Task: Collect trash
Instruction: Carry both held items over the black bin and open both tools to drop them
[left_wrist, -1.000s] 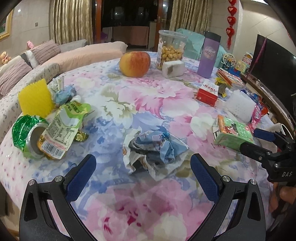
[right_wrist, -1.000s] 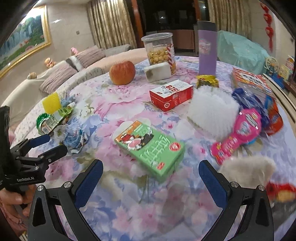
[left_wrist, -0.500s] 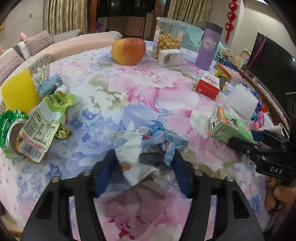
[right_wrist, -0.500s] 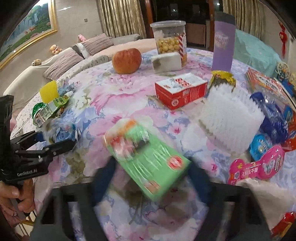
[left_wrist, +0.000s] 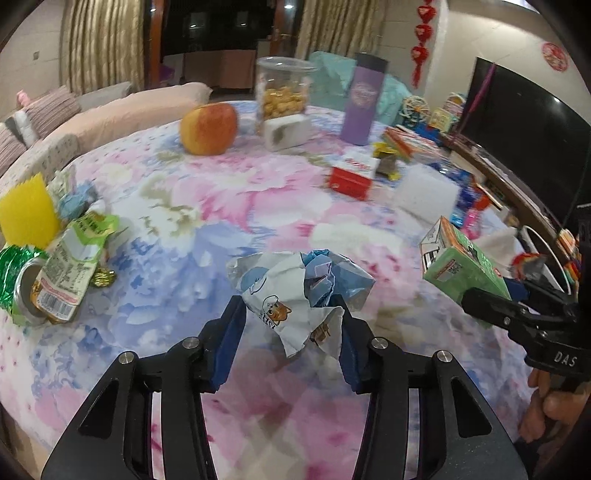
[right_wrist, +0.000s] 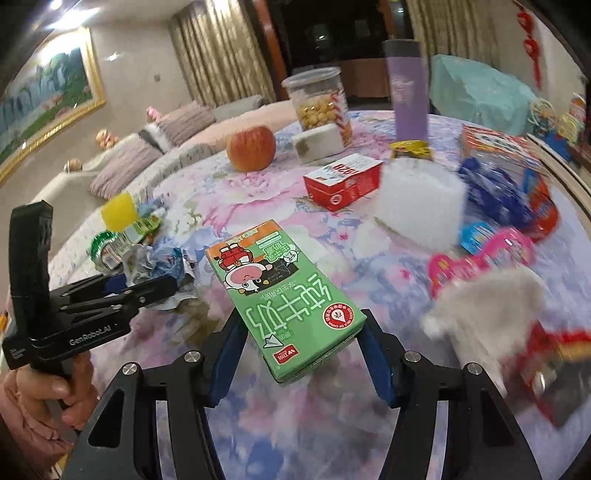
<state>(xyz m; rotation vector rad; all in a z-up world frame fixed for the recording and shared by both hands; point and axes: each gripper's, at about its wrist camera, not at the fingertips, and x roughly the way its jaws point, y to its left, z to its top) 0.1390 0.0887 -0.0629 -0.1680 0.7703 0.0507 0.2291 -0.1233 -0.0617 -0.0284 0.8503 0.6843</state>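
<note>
My left gripper (left_wrist: 290, 323) is shut on a crumpled white and blue wrapper (left_wrist: 295, 288) and holds it just above the flowered tablecloth (left_wrist: 207, 206). My right gripper (right_wrist: 301, 341) is shut on a green milk carton (right_wrist: 280, 291), tilted and lifted off the table. The carton also shows at the right of the left wrist view (left_wrist: 461, 266), and the wrapper at the left of the right wrist view (right_wrist: 159, 262). A crushed green can (left_wrist: 22, 280) and a green snack packet (left_wrist: 70, 273) lie at the table's left edge.
An apple (left_wrist: 208, 127), a snack jar (left_wrist: 284, 92), a purple tumbler (left_wrist: 364, 103), a red box (left_wrist: 352, 177) and a white brush block (left_wrist: 424, 192) stand farther back. A yellow sponge (left_wrist: 27, 214) is far left. Pink toys (right_wrist: 480, 254) and a white cloth (right_wrist: 487, 314) lie right.
Both grippers closed from open: the left on the crumpled wrapper, the right on the green carton. Both items have been lifted off the table.
</note>
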